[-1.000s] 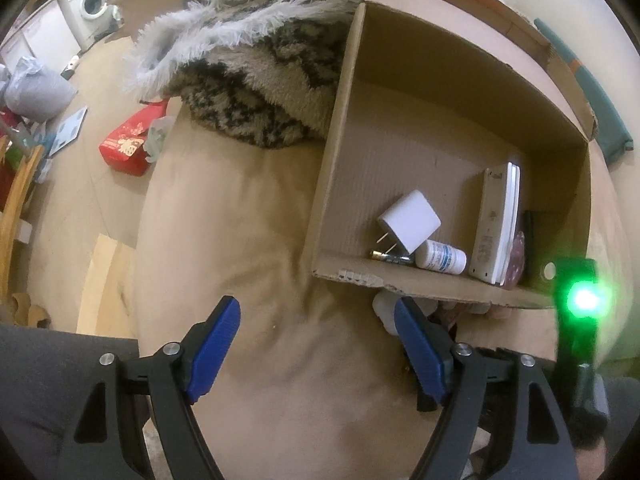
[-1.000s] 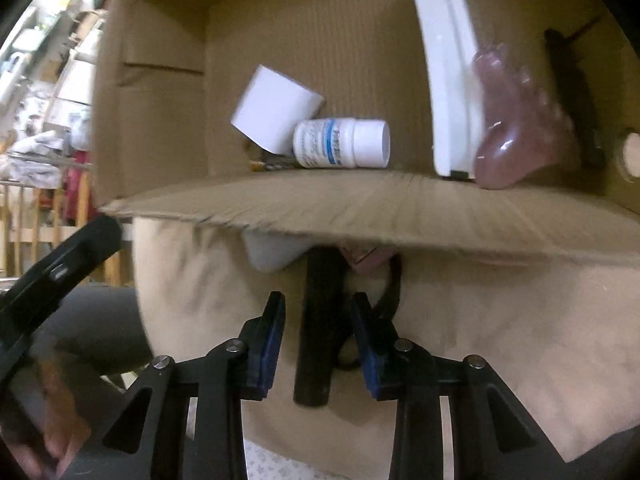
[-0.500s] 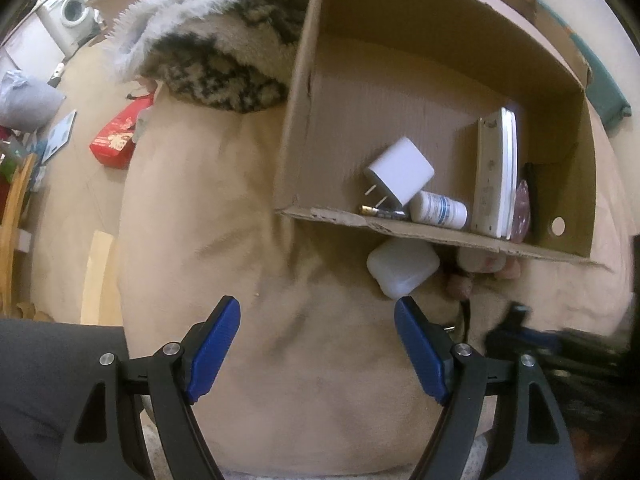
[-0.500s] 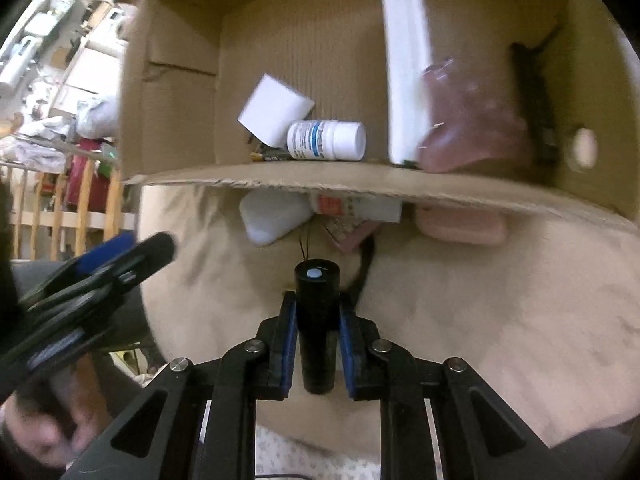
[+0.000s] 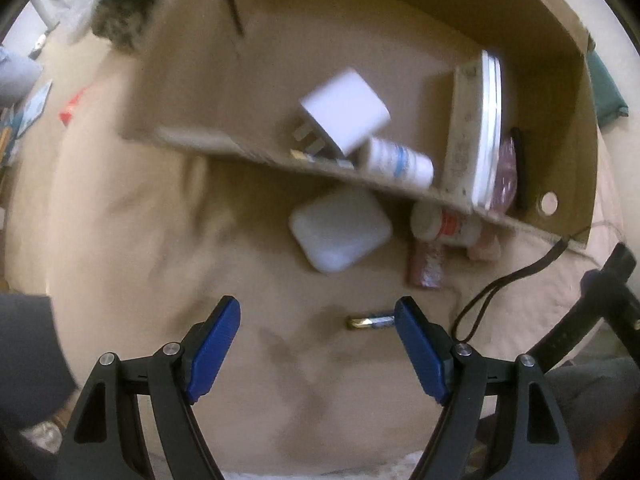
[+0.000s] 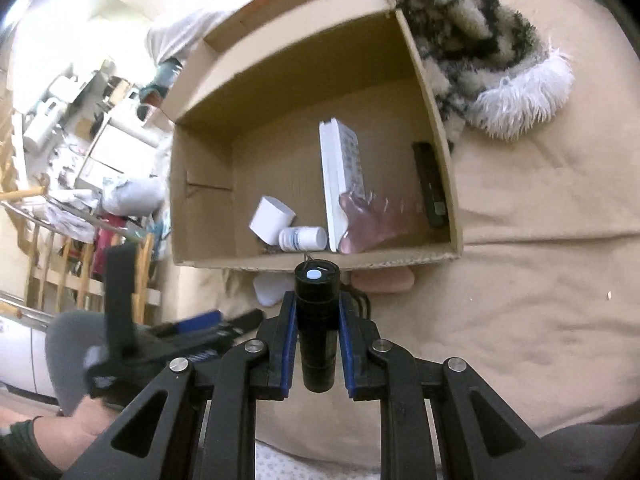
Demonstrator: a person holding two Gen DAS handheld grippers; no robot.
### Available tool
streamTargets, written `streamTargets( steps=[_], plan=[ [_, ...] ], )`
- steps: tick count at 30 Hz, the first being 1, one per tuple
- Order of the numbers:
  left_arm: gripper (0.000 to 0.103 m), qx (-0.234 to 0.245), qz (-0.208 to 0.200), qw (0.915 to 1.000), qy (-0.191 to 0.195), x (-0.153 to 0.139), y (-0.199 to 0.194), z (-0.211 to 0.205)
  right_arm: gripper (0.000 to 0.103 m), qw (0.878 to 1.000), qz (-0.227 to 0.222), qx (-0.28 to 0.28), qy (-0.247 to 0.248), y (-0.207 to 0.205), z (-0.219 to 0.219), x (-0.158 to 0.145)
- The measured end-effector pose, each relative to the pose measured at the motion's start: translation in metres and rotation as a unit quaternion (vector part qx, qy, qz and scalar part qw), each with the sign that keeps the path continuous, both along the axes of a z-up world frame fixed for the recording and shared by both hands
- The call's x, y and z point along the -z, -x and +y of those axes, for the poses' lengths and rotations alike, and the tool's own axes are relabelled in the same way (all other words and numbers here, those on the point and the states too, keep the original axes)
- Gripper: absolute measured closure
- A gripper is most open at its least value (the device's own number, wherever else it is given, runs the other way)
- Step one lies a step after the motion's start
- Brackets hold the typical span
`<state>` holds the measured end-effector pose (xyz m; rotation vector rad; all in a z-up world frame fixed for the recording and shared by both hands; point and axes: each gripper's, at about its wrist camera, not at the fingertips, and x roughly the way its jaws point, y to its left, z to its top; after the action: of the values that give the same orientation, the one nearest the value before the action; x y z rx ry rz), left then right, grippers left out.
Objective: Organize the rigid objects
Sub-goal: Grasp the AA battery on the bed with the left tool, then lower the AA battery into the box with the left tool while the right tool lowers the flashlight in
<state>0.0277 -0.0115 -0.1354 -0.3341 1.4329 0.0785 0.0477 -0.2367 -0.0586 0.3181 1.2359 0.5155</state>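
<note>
- A black cylindrical flashlight (image 6: 318, 320) is clamped between the blue pads of the right gripper (image 6: 318, 332), its white lens end pointing toward the open brown cardboard box (image 6: 200, 208); it is seen at 6 o'clock of the right wrist view, just short of the box's near wall.
- The left gripper (image 5: 318, 344) is held with its jaws spread wide and nothing between them, above the beige cushioned surface (image 5: 140, 240).
- The step in hand is judged to be carrying the flashlight into the box. It would be done well if the flashlight were lifted clear of the near wall, brought over the bare cardboard floor at the 9 o'clock side of the box, lowered close to the floor, and only then released, so that rolling is limited.
- The dangling black wrist cord (image 5: 500, 284), at 3 o'clock in the left wrist view, should be kept from snagging on the box edge.
- Already in the box are a white cube-shaped plug charger (image 6: 272, 218), a small white pill bottle with a blue label (image 6: 302, 239), a white remote control standing on edge (image 6: 338, 176), a translucent pink paw-shaped piece (image 6: 368, 216) and a black flat bar (image 6: 430, 184).
- Outside, against the near wall, lie a white rounded plastic case (image 5: 340, 230), a white bottle with a red label (image 5: 446, 226) and a small gold-tipped battery (image 5: 370, 322).
- No brand or label text can be read; the print is blurred or too small.
</note>
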Motion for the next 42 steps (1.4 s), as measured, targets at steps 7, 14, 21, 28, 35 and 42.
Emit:
streamTargets(
  steps=[7, 14, 21, 28, 35, 42],
  plan=[
    [0.026, -0.01, 0.011, 0.9998, -0.016, 0.016, -0.002, -0.028, 0.082, 1.0, -0.003, 0.014, 0.006, -0.005, -0.002, -0.005],
    [0.026, -0.008, 0.019, 0.9979, -0.061, 0.022, -0.004, -0.054, 0.082, 1.0, 0.005, 0.024, -0.007, -0.005, -0.01, -0.005],
    [0.055, -0.015, 0.017, 0.9958, -0.088, 0.027, -0.001, -0.067, 0.082, 1.0, 0.004, 0.027, -0.002, -0.006, -0.009, -0.006],
    [0.063, -0.002, 0.014, 0.9968, -0.079, 0.022, -0.007, -0.056, 0.082, 1.0, 0.005, 0.03, -0.002, -0.006, -0.01, -0.005],
    [0.063, -0.006, 0.003, 0.996, -0.09, 0.004, 0.005, -0.034, 0.082, 1.0, 0.001, 0.022, -0.004, -0.005, -0.005, -0.005],
    [0.063, -0.025, -0.063, 0.9934, -0.092, -0.05, 0.014, -0.005, 0.082, 0.998, -0.049, 0.016, -0.039, 0.0, -0.006, -0.029]
  ],
)
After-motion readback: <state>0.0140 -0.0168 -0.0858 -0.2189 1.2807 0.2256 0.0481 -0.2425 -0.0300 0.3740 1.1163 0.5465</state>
